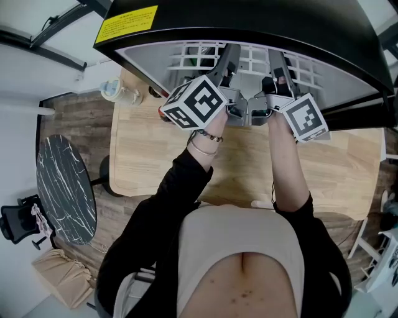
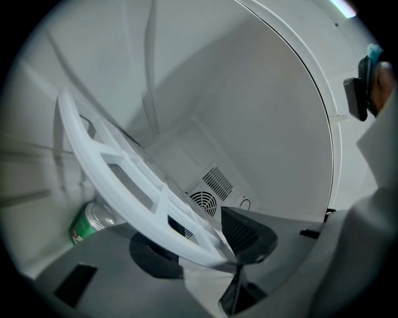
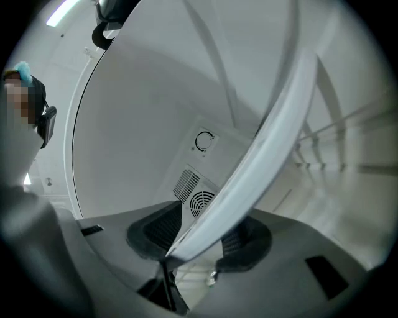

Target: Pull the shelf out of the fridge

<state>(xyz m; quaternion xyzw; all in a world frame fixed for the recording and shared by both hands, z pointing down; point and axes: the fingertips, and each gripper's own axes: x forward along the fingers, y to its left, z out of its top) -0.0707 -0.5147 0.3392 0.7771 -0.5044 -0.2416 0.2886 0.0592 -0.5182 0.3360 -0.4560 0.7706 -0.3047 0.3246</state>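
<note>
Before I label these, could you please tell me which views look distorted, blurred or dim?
Head view: sharp, evenly lit, wide-angle curving the fridge. Left gripper view: fisheye, dark corners, the shelf bowed and soft close up. Right gripper view: same fisheye, shelf edge blurred, mosaic patch at left.

left gripper [image 1: 229, 61] | right gripper [image 1: 277, 64] | both at white shelf [image 1: 186, 61] front | fridge [image 1: 249, 18] on wooden table [image 1: 143, 168]

We can read no words anywhere. A yellow label [image 1: 127, 23] sits on top of the fridge [image 1: 261, 25] — its black print is too small for us. A green can [image 2: 90, 222] bears a red mark, illegible — and inside stands a round symbol [image 3: 203, 141].
</note>
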